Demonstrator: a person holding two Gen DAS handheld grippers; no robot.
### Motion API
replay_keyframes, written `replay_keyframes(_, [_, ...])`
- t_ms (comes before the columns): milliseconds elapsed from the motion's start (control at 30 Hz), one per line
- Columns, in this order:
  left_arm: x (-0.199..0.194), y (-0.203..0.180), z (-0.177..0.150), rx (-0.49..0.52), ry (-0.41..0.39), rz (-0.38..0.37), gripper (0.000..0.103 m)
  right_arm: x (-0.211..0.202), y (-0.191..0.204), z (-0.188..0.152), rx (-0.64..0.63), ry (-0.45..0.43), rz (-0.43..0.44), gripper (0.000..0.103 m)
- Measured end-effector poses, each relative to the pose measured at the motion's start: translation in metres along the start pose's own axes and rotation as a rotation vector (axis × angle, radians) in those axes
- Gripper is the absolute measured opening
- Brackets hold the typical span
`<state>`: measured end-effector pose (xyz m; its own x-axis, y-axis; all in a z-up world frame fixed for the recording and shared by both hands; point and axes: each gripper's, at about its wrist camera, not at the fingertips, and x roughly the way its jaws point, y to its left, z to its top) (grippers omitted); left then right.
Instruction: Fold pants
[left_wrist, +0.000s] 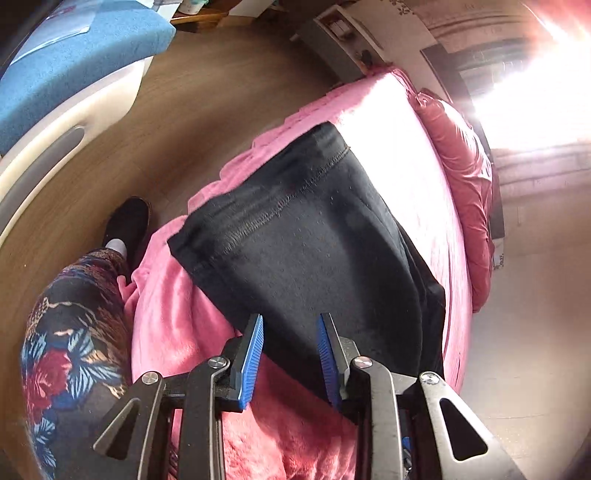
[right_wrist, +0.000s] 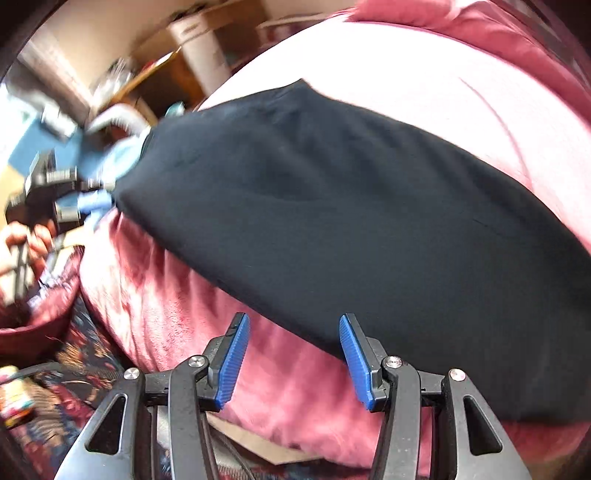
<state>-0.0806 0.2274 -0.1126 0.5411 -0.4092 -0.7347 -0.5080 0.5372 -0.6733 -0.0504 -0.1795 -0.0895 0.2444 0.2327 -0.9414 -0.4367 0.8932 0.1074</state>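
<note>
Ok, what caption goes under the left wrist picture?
Open left gripper hovering at the edge of black pants lying on a pink blanket.

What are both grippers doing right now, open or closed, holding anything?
Left gripper: open, holding nothing, at the black pants' edge.
Right gripper: open, holding nothing, at the pants' near edge.

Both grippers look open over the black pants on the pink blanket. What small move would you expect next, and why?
Probably both close on the near edge of the black pants. The left gripper and right gripper hang open at that edge, holding nothing, while the pants lie flat on the pink blanket.
</note>
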Motion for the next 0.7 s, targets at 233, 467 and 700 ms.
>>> replay_keyframes(233, [-0.006, -0.006, -0.007, 0.093, -0.051, 0.021, 0.005, 0.013, 0.000, 0.005, 0.001, -0.002, -0.012, 0.007])
replay_keyframes(467, [-0.006, 0.000, -0.006, 0.146, -0.022, 0.092, 0.005, -0.007, -0.015, -0.010, -0.011, -0.005, 0.021, 0.000])
replay_keyframes(700, [0.008, 0.002, -0.006, 0.162, 0.010, 0.195, 0.005, -0.014, -0.024, -0.010, 0.030, 0.006, 0.137, 0.001])
